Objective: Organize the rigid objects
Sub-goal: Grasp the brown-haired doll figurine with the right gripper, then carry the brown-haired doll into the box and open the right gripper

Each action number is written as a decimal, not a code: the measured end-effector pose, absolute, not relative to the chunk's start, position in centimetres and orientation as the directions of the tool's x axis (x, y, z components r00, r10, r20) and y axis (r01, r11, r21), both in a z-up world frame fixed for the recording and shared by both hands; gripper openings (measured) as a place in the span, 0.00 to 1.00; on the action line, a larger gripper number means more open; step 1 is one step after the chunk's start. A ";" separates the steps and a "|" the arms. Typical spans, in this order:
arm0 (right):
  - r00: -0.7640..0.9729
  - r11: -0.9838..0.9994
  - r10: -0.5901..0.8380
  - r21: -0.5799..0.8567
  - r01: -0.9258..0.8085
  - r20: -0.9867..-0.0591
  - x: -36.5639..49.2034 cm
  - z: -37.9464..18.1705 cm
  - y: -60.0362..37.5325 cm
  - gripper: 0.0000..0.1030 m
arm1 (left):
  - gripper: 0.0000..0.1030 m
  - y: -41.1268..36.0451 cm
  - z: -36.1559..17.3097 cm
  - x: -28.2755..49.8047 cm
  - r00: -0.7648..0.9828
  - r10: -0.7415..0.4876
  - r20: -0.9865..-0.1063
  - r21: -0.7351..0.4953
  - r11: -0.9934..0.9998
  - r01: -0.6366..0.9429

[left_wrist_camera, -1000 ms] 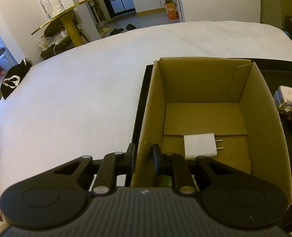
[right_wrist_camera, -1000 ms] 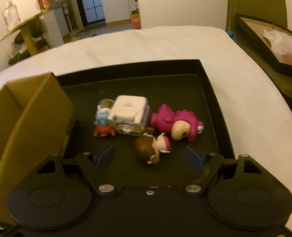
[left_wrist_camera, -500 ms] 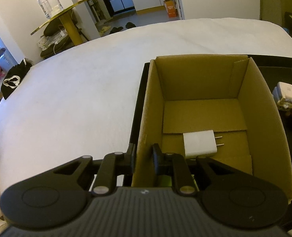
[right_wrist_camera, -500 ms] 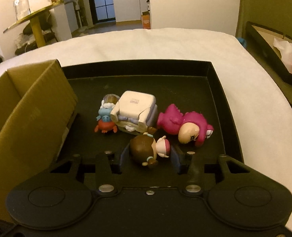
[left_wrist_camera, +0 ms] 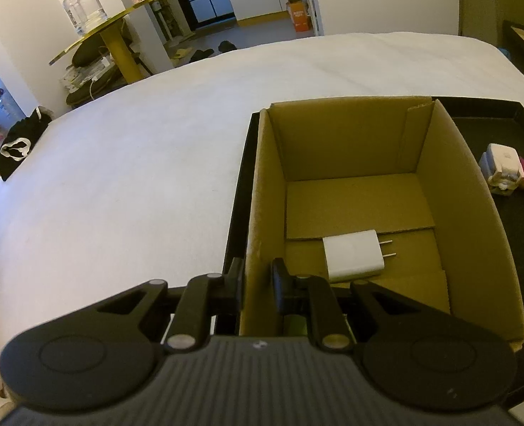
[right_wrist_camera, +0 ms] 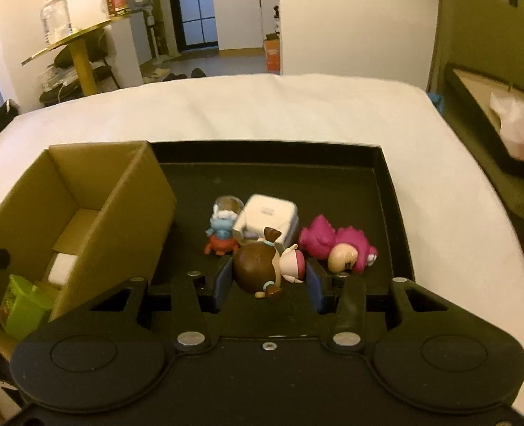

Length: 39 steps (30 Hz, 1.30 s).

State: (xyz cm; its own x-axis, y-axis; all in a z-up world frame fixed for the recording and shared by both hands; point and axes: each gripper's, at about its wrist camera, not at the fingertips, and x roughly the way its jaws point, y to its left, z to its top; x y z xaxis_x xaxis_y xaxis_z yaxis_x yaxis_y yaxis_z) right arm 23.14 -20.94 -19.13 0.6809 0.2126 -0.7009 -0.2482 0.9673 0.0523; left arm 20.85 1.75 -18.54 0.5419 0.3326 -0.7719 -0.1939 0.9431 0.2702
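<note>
My right gripper (right_wrist_camera: pixel 268 280) clamps the brown-haired figurine (right_wrist_camera: pixel 266 266); my left gripper (left_wrist_camera: pixel 257 280) pinches the cardboard box (left_wrist_camera: pixel 468 213) wall. The rounded head may slip, dropping toward 12 o'clock.

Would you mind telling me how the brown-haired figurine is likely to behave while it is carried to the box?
The brown-haired figurine looks like hard moulded plastic, so probably stiff and light. Its rounded, glossy head sits between the right hand-held gripper pads, so it may slip or pivot. Its small protruding parts could snag on the cardboard box.
</note>
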 end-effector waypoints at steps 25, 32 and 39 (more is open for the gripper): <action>0.697 0.911 0.296 -0.026 -0.411 -0.654 21.0 -13.4 -13.8 0.42 | 0.16 2.6 -18.2 20.5 0.551 0.246 -0.797 0.186 0.969 -0.163; 0.691 0.885 0.317 -0.059 -0.461 -0.650 20.8 -12.4 -11.0 0.42 | 0.16 3.1 -18.1 20.2 0.558 0.200 -0.805 0.141 0.979 -0.146; 0.657 0.871 0.350 -0.027 -0.491 -0.668 21.1 -12.2 -9.5 0.42 | 0.18 3.3 -18.1 20.1 0.560 0.179 -0.809 0.122 0.983 -0.138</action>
